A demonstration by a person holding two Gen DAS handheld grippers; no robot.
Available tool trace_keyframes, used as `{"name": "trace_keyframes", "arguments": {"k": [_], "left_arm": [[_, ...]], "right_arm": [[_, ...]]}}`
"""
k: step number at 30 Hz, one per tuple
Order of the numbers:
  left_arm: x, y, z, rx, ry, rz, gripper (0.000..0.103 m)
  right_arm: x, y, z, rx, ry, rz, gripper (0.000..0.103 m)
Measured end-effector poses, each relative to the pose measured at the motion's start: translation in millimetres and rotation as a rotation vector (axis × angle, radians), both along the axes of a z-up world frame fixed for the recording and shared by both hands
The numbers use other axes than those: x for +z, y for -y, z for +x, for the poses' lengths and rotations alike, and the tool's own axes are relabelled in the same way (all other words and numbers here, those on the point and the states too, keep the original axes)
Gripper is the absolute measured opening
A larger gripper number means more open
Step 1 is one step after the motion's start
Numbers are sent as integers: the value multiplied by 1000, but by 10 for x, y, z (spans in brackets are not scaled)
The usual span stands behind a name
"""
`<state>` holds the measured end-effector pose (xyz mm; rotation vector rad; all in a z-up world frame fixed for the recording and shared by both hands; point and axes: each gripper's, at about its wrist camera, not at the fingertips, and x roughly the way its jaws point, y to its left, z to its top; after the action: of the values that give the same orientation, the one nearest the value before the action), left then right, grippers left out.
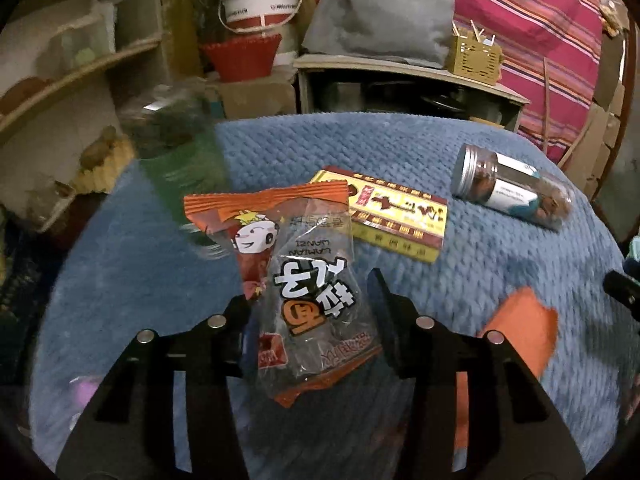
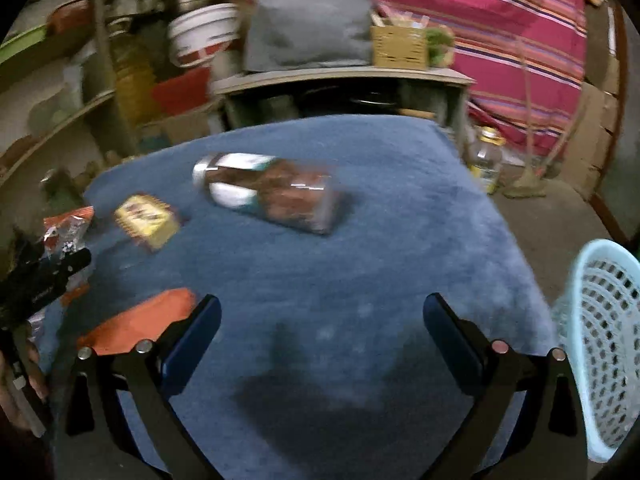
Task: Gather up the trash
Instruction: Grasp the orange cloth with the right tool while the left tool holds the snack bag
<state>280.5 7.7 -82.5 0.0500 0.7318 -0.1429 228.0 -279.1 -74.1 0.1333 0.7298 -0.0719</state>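
My left gripper [image 1: 312, 296] is shut on an orange and clear snack wrapper [image 1: 296, 280] and holds it above the blue towel [image 1: 440, 152]; the wrapper also shows at the left edge of the right wrist view [image 2: 66, 226]. A yellow and red flat packet [image 1: 396, 216] lies on the towel behind it, also seen from the right [image 2: 148, 220]. An orange scrap [image 1: 520, 328] lies to the right, next to my right gripper's left finger [image 2: 140, 320]. My right gripper [image 2: 320, 316] is open and empty above the towel.
A clear jar with a metal lid [image 1: 512, 188] lies on its side on the towel [image 2: 272, 196]. A light blue mesh basket [image 2: 604, 352] stands at the right edge. A blurred green bottle [image 1: 180, 152] lies at the left. Shelves, buckets and a striped cloth are behind.
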Motion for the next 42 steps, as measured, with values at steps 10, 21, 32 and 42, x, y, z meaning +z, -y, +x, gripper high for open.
{"name": "trace_keyframes", "arguments": {"k": [10, 21, 32, 42], "left_arm": [[-36, -469, -556, 41, 6, -16, 47], [-41, -649, -502, 2, 9, -74, 47], [-29, -716, -513, 13, 11, -86, 47], [-26, -702, -511, 30, 17, -68, 47]], "right_arm": [[-95, -805, 32, 118, -2, -121, 99], [-328, -1018, 228, 125, -125, -175, 84], [-348, -1185, 200, 199, -137, -176, 46], [-288, -1096, 159, 234, -107, -92, 8]]}}
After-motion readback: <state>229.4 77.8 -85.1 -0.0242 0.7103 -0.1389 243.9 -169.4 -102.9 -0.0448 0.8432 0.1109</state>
